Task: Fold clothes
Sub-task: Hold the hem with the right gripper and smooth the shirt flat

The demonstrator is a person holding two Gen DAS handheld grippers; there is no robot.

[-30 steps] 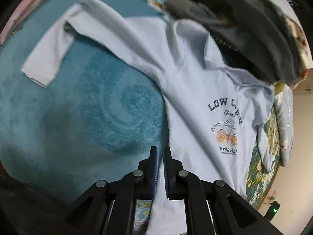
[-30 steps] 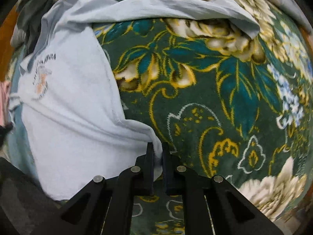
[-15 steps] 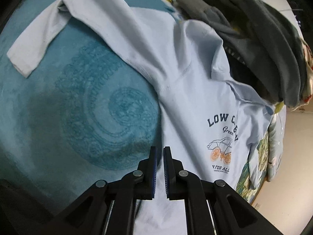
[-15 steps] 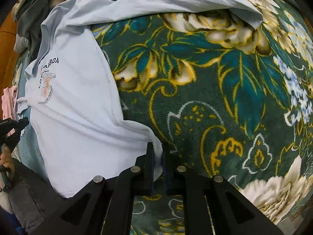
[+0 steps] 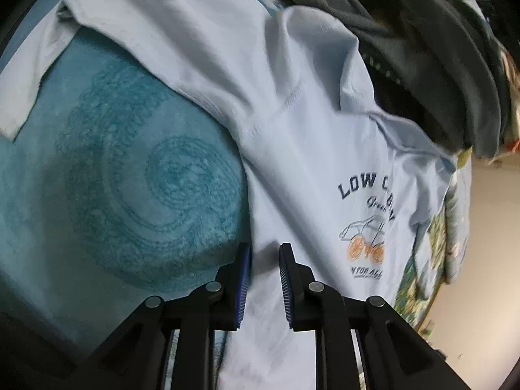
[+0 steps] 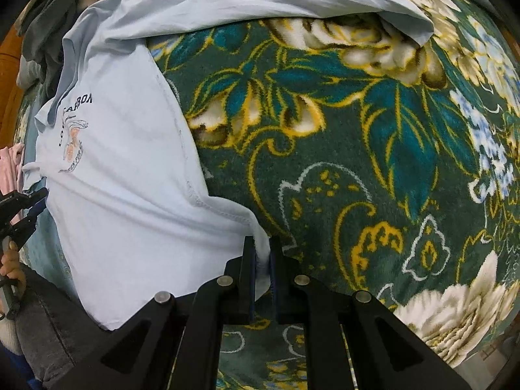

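Note:
A pale blue long-sleeved shirt (image 5: 292, 136) with a dark "LOW CARBON" print and an orange-wheeled car lies spread front up. Its one sleeve stretches left over a teal blanket (image 5: 123, 188). My left gripper (image 5: 265, 253) is partly open just above the shirt's side edge, with the jaws a small gap apart and nothing between them. In the right wrist view the shirt (image 6: 123, 178) lies on a green floral blanket (image 6: 357, 162), its other sleeve stretched across the top. My right gripper (image 6: 261, 250) is shut on the shirt's hem corner.
A heap of dark grey clothes (image 5: 422, 48) lies beyond the shirt's collar. A pink garment (image 6: 9, 162) shows at the left edge of the right wrist view, beside my left gripper and hand (image 6: 13, 227). The bed edge and a wall (image 5: 471, 276) are at right.
My left gripper's jaws have opened a little and it has moved closer over the shirt's side edge. My right gripper still holds the hem corner, pulling the shirt flatter.

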